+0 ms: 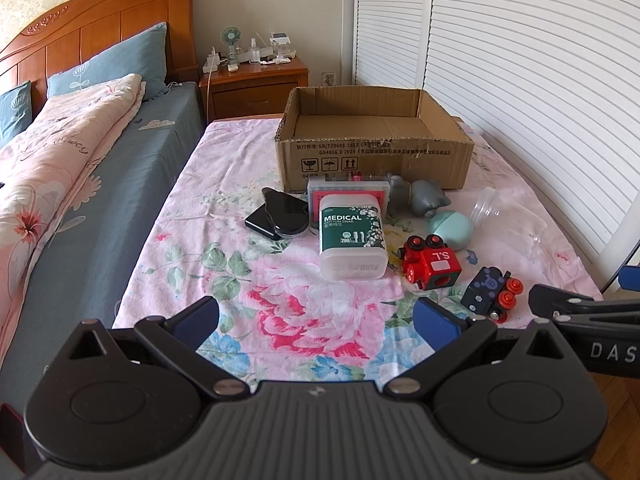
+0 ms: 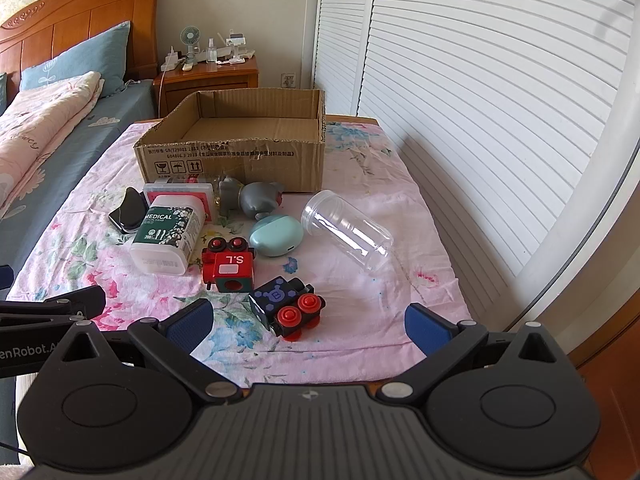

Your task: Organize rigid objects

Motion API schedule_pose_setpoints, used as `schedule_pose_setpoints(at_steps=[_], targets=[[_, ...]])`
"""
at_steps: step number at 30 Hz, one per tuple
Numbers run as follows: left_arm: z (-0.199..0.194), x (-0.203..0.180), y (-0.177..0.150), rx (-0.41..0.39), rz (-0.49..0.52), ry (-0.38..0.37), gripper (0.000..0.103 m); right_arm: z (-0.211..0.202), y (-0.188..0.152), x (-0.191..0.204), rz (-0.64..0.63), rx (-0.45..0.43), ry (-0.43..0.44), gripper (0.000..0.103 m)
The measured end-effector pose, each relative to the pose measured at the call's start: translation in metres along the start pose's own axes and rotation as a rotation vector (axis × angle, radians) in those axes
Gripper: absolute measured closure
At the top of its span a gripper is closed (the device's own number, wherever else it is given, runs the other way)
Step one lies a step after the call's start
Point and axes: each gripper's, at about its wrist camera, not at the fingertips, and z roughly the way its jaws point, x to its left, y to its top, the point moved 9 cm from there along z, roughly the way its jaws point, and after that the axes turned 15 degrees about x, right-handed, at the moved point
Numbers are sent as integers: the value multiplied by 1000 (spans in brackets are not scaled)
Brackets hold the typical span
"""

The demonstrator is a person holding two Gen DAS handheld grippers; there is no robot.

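An empty cardboard box (image 1: pixel 376 148) (image 2: pixel 236 152) stands at the far side of the floral-covered table. In front of it lie a medical cotton swab container (image 1: pixel 352 236) (image 2: pixel 168 236), a pink-white case (image 1: pixel 348 190), a grey figurine (image 1: pixel 420 196) (image 2: pixel 252 198), a black device (image 1: pixel 280 216) (image 2: pixel 128 210), a teal case (image 1: pixel 450 228) (image 2: pixel 276 234), a red toy train (image 1: pixel 430 262) (image 2: pixel 228 266), a dark blue toy train (image 1: pixel 492 290) (image 2: pixel 286 304) and a clear plastic jar (image 1: pixel 508 220) (image 2: pixel 348 234). My left gripper (image 1: pixel 316 322) is open and empty at the near edge. My right gripper (image 2: pixel 308 322) is open and empty, just short of the dark blue train.
A bed (image 1: pixel 80 168) with blue sheet and pink quilt lies to the left. A wooden nightstand (image 1: pixel 256 80) with small items stands behind. White louvered doors (image 1: pixel 520 80) run along the right. The table edge (image 2: pixel 460 292) is close on the right.
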Motion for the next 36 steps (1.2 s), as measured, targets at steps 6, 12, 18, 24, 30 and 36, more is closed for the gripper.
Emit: schedule_pose_setpoints(at_steps=[6,12,18,24,30,36], targets=[[-1,0,1,2,-3,0,1,0,1,1,0,-1,1,0],[-1,0,1,1,-2,0,1,1,1,1,0,0,1,0],[0,1,1,-1,-3,0,1,1,1,1,0,-3,0,0],[0,0,1,0,-1,0,1,1,1,1,0,-5,-1,0],[1,0,4,-4,8,-3,1,0,3,2,-17,-18,-2,0],[3,-1,8,-6,37,-38,1,-2,9,5,-47,-58,47,0]])
